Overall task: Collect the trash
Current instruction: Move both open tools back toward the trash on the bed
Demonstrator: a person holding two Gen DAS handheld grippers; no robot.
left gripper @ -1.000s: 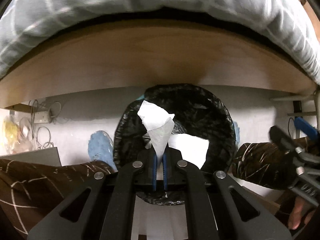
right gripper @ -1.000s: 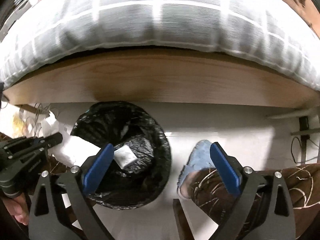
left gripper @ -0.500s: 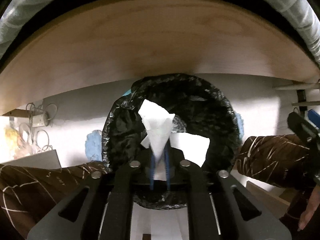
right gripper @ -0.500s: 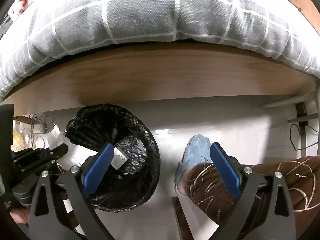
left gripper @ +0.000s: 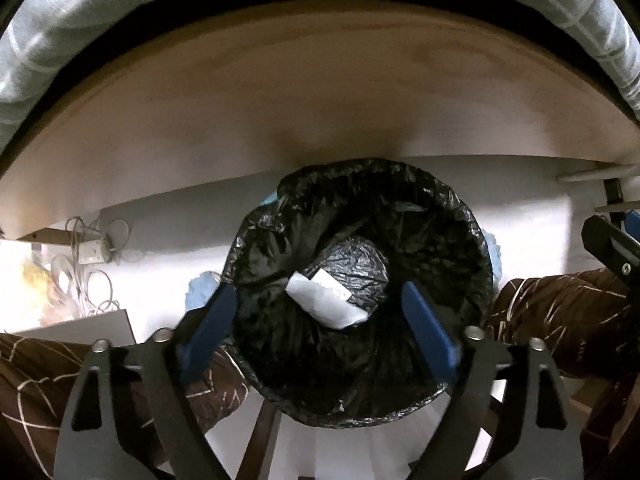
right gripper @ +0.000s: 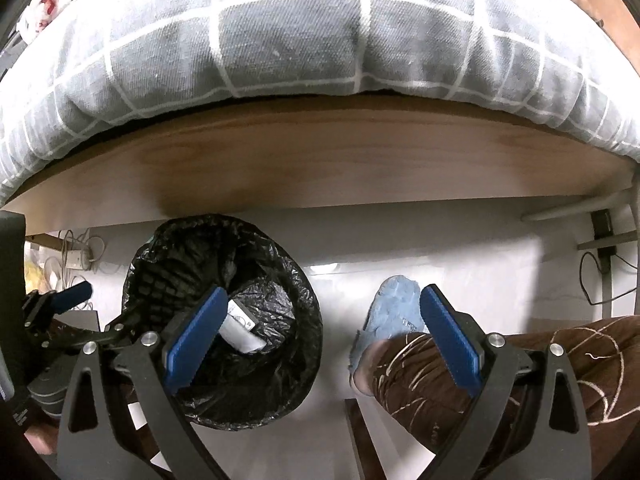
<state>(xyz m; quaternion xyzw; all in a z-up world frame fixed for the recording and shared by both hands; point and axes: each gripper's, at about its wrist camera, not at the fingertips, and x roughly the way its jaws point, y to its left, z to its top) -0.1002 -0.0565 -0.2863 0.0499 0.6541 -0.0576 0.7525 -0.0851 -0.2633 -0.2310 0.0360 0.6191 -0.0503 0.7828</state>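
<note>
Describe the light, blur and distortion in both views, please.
Left wrist view: strong fisheye bend of the board, dark corners, slight blur on the tool, floor overexposed at left. Right wrist view: sharper, quilt well lit, glare on the floor.

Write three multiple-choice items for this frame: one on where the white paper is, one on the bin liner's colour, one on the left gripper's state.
1. Where is the white paper?
A. Inside the bin
B. On the bed
C. In the right gripper

2. What colour is the bin liner?
A. Blue
B. Black
C. White

3. How is the left gripper?
A. Shut on the paper
B. Shut, empty
C. Open, empty

Key: 1 A, the paper lies at the liner's bottom; 2 B, glossy black plastic rings the bin; 3 C, its jaws have just been opening and nothing is between them.
</note>
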